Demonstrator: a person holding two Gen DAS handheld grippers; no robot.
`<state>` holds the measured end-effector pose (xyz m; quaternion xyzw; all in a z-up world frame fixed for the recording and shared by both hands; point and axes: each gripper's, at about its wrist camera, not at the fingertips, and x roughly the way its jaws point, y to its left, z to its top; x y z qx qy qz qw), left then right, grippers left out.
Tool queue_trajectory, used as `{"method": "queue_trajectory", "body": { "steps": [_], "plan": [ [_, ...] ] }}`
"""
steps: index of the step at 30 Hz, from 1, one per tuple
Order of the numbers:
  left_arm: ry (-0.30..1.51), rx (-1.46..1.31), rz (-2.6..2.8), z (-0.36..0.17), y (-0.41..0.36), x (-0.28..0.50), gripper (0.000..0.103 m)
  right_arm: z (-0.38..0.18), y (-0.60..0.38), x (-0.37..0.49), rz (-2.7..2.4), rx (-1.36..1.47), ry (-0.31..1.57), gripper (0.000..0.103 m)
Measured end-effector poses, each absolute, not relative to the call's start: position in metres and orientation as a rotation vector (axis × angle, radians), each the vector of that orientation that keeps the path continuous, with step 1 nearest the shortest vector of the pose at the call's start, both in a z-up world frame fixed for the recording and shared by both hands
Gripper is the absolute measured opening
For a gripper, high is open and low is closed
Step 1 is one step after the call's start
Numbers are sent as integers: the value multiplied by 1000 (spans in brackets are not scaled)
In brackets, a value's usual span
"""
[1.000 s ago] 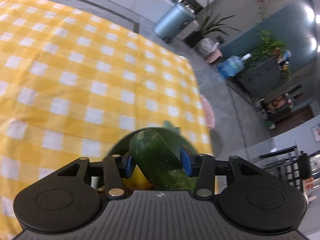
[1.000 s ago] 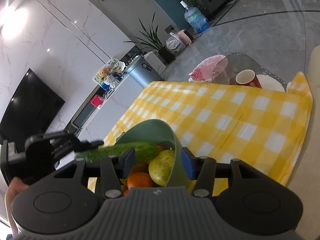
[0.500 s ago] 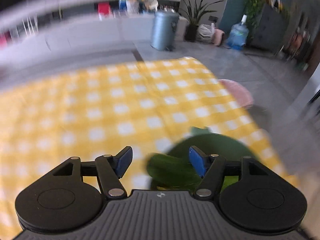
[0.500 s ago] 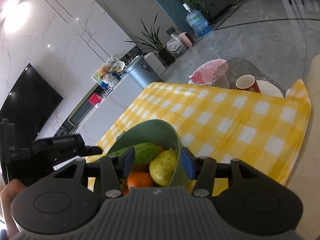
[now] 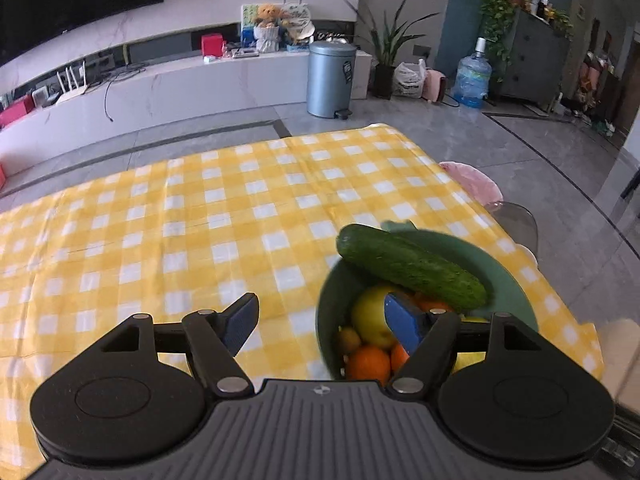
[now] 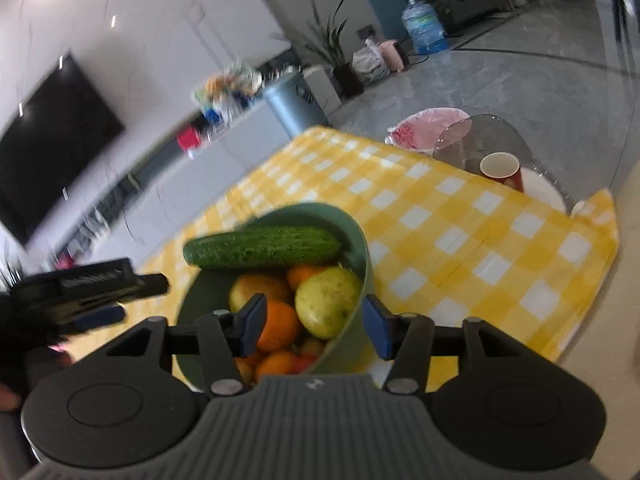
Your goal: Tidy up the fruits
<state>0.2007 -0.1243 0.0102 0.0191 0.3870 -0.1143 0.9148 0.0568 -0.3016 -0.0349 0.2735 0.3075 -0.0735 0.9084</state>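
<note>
A green bowl [image 5: 508, 276] [image 6: 320, 216] stands on the yellow checked tablecloth [image 5: 200, 208] near its right corner. Oranges [image 5: 368, 362] [image 6: 278, 326] and a yellow-green pear [image 6: 326, 300] fill it. A dark cucumber [image 5: 408, 270] [image 6: 260, 248] lies free across the top of the fruit. My left gripper [image 5: 320, 312] hovers above the bowl's left rim, jaws opening wide, nothing between the pads. The right wrist view has it at the left [image 6: 88, 284]. My right gripper [image 6: 314, 312] straddles the bowl's near right wall and the pear, jaws parting a little, with no pad visibly pressing.
A red cup [image 6: 500, 170] and a white plate [image 6: 540, 196] sit past the cloth's right corner, by a clear grey chair back [image 6: 480, 132] and a pink cushion [image 5: 472, 180]. The cloth spreads bare to the left and far side. A grey bin [image 5: 332, 76] stands on the floor beyond.
The left gripper let go of the cucumber, which now rests across the bowl. That gripper opened, rolled level and drew up and to the left. The right jaws widened slightly.
</note>
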Motion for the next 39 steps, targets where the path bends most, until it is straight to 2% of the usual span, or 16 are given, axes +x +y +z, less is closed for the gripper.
{"method": "queue_trajectory", "body": {
  "steps": [2, 6, 11, 17, 39],
  "plan": [
    [773, 56, -245, 15, -123, 183, 88, -31, -295, 57, -138, 496, 692, 53],
    [771, 56, -274, 20, -119, 154, 88, -31, -281, 53, -71, 411, 798, 53],
    [806, 71, -264, 14, -120, 129, 87, -32, -267, 41, -8, 348, 879, 59],
    [803, 34, -253, 11, -117, 101, 87, -21, -252, 24, -5, 309, 885, 62],
    [824, -39, -248, 18, -100, 74, 86, -5, -231, -3, -50, 199, 855, 62]
  ]
}}
